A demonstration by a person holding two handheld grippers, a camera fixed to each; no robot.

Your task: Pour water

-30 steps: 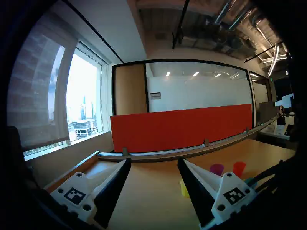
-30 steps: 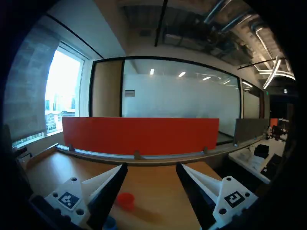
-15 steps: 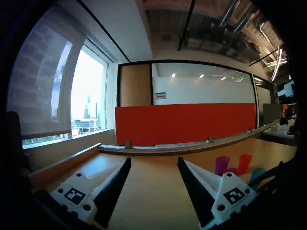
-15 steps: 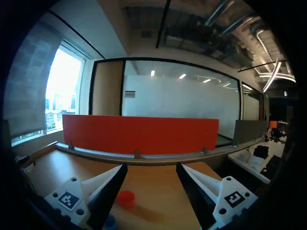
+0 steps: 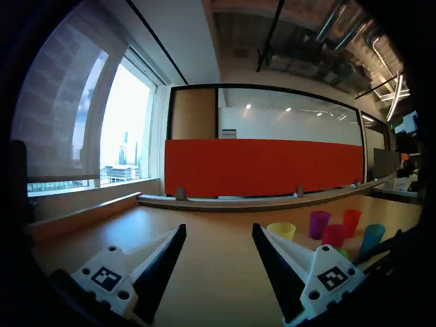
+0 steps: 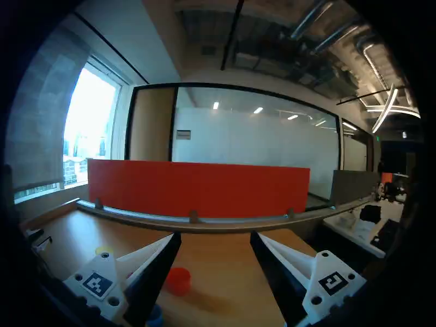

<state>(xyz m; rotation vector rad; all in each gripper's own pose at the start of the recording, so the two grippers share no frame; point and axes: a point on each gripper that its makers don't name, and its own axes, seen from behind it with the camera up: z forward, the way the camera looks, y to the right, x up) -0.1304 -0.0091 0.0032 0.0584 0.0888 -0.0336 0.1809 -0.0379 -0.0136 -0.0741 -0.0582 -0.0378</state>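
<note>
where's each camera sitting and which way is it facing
Left gripper view: rides the left tool, facing across the desk to the orange divider; own open fingers show, cups at right.
Right gripper view: rides the right tool, facing that divider too; own open fingers, a red cup by them.
Shared: divider, desk, window.

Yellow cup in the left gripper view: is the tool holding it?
No, the yellow cup stands on the table beyond the left tool, which is open and empty.

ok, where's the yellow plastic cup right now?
Left gripper view, right of centre: the yellow plastic cup stands on the wooden desk, immediately left of the purple plastic cup.
</note>
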